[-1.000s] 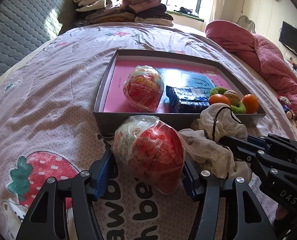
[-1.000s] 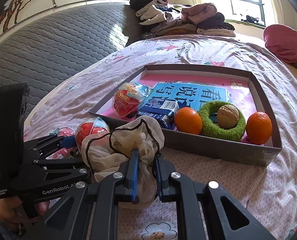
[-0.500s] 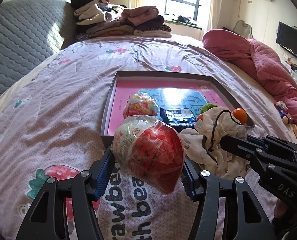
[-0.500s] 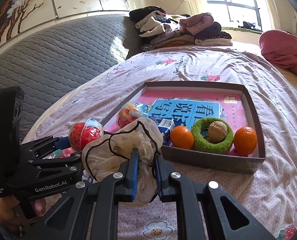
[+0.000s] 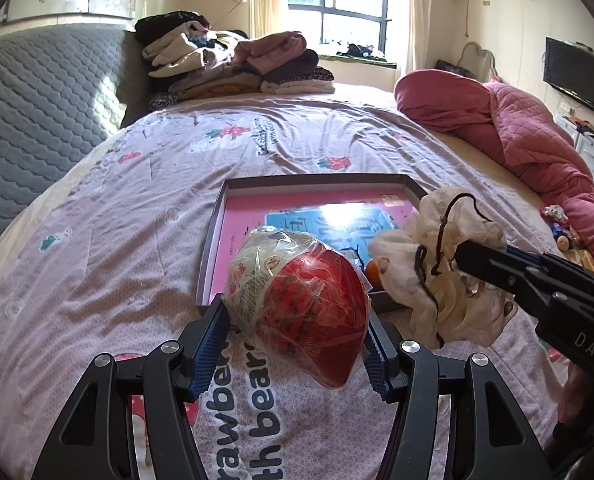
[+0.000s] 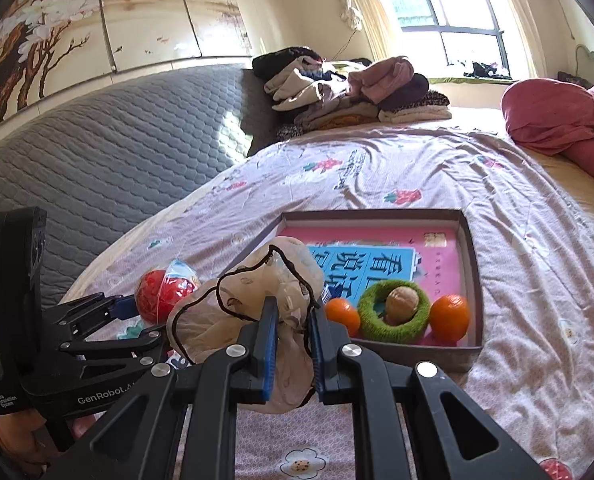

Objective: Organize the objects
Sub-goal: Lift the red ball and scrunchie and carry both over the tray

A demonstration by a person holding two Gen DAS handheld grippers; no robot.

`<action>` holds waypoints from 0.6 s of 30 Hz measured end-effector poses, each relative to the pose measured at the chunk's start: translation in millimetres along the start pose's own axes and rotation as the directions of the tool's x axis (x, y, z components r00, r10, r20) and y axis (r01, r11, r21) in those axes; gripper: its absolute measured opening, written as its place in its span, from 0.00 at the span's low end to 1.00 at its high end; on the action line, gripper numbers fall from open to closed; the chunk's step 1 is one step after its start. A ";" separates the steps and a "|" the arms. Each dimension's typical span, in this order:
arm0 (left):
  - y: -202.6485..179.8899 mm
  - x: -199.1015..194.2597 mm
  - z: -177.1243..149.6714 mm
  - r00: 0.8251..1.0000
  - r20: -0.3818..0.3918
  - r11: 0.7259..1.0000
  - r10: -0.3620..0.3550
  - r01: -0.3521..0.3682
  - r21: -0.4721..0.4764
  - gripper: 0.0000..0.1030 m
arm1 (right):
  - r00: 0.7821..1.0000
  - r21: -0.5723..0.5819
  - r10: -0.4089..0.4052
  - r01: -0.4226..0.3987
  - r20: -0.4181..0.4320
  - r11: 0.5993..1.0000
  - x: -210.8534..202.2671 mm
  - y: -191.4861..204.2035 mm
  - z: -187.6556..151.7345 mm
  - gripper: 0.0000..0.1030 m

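Left hand-held gripper pinches a red ball in clear plastic wrap between its blue pads, the ball filling the gap and held above the bed, just short of the near edge of the grey box. Just beside it, the right hand-held gripper has its pads pressed together on a bunch of cream cloth with a dark cord, which hangs from the fingertips clear of the sheet, in front of the box's near left corner. Inside the box lie a pink and blue book, two oranges and a green ring with a walnut in its middle, all along the box's near wall. Folded clothes are stacked at the bed's far edge.
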State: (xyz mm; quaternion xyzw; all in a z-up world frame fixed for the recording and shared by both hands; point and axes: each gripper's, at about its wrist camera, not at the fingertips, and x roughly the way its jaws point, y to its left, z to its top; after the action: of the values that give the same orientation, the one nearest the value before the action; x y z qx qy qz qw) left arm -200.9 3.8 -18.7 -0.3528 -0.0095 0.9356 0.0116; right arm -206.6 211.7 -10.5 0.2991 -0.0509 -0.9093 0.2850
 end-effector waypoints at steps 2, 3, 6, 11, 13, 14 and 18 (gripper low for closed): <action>-2.9 -1.0 3.6 1.000 0.002 1.000 -0.007 0.007 0.004 0.60 | 1.000 0.002 -0.020 0.020 0.019 1.000 -5.7 -4.3 4.1 0.15; -4.0 -1.4 5.0 1.000 0.005 1.000 -0.007 0.006 0.007 0.60 | 0.999 0.007 -0.029 0.028 0.028 1.000 -8.0 -6.7 5.7 0.15; -8.7 -1.4 10.8 1.000 0.012 1.000 -0.007 0.007 0.019 0.60 | 0.998 0.020 -0.037 0.036 0.048 0.999 -13.3 -13.3 11.1 0.15; -15.6 1.0 21.6 1.000 0.021 0.999 -0.010 0.009 0.033 0.60 | 0.995 0.029 -0.062 0.060 0.077 0.998 -18.9 -25.2 20.0 0.15; -17.7 3.9 26.3 1.000 0.022 0.999 -0.009 0.009 0.038 0.60 | 0.993 0.036 -0.077 0.074 0.086 0.997 -18.9 -30.9 22.8 0.15; -18.5 5.9 29.1 1.000 0.021 0.999 -0.013 0.012 0.038 0.60 | 0.993 0.041 -0.083 0.080 0.088 0.996 -18.1 -33.5 24.1 0.15; -20.8 12.1 37.2 1.000 0.024 0.999 -0.017 0.016 0.041 0.60 | 0.990 0.054 -0.103 0.098 0.092 0.994 -13.7 -44.5 27.6 0.15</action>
State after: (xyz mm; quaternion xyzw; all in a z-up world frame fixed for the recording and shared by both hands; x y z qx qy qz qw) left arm -234.3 24.5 1.7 -0.3408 0.0065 0.9397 0.0264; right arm -235.0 254.1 7.4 0.2650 -0.0716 -0.9340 0.2285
